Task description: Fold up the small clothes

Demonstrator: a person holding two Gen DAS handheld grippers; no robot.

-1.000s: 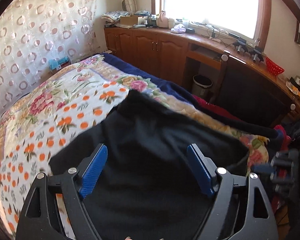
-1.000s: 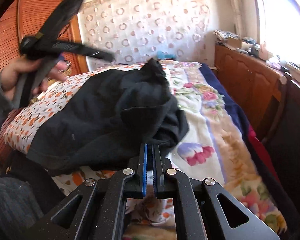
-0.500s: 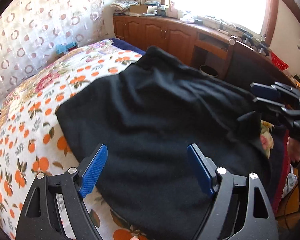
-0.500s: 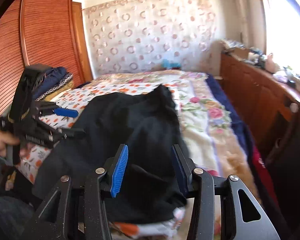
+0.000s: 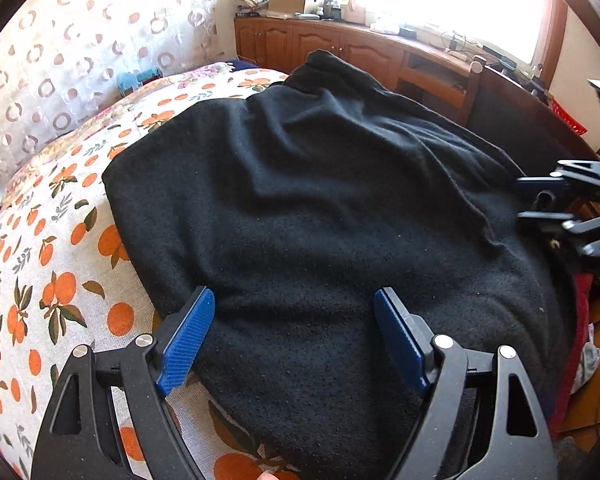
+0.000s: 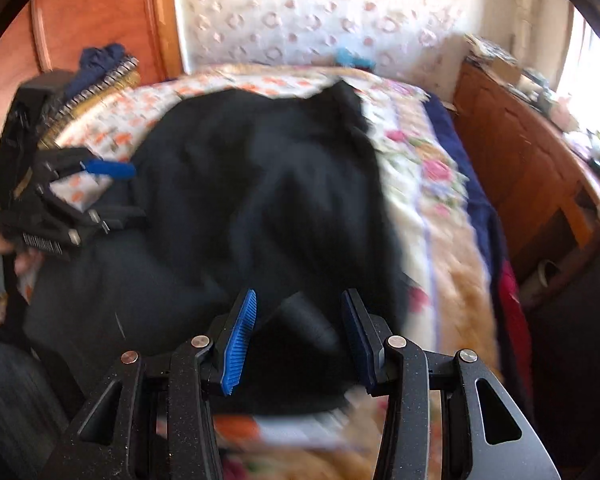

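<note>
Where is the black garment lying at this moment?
In both wrist views the black garment lies spread on the orange-print bedspread, between the left gripper and the right gripper.

The garment (image 5: 320, 208) is plain black with a nubbly knit surface. Under it the bedsheet (image 5: 52, 280) is white, printed with oranges and dark green leaves; towards two o'clock in the right wrist view the quilt (image 6: 432, 184) turns cream with pink flowers and a navy border. The curtain (image 5: 60, 40) at eleven o'clock is white with brownish rings. Each hand-held gripper, left (image 5: 296, 340) and right (image 6: 300, 340), is black with blue pads (image 5: 186, 340). The cabinets (image 5: 300, 44) are reddish-brown wood.
</note>
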